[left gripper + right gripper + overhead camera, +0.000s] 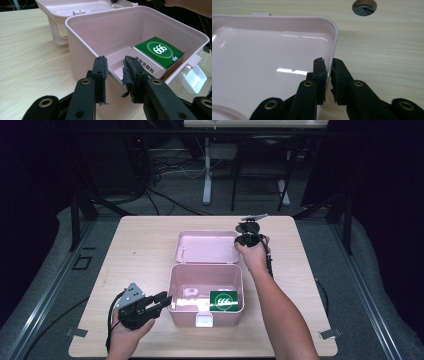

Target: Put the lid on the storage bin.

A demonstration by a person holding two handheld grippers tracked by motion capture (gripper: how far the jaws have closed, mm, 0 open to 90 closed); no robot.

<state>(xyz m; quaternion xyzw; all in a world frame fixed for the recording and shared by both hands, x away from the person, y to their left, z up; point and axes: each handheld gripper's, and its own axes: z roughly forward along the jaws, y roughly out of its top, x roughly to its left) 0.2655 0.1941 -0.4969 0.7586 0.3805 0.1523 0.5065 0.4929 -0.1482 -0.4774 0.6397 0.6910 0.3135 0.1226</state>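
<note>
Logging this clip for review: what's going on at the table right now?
A person works on a pink box lying open, its lid flat behind it. The right gripper is clamped on the lid's rim. The left gripper straddles the box's wall, jaws slightly apart and not gripping. A green carton lies inside.

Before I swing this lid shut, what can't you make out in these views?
- Box floor near the front wall: high view, hidden by the wall.
- Lid hinge: high view, too small.
- Green carton small print: left gripper view, blurred.
- Lid left part: right gripper view, cut off.
</note>
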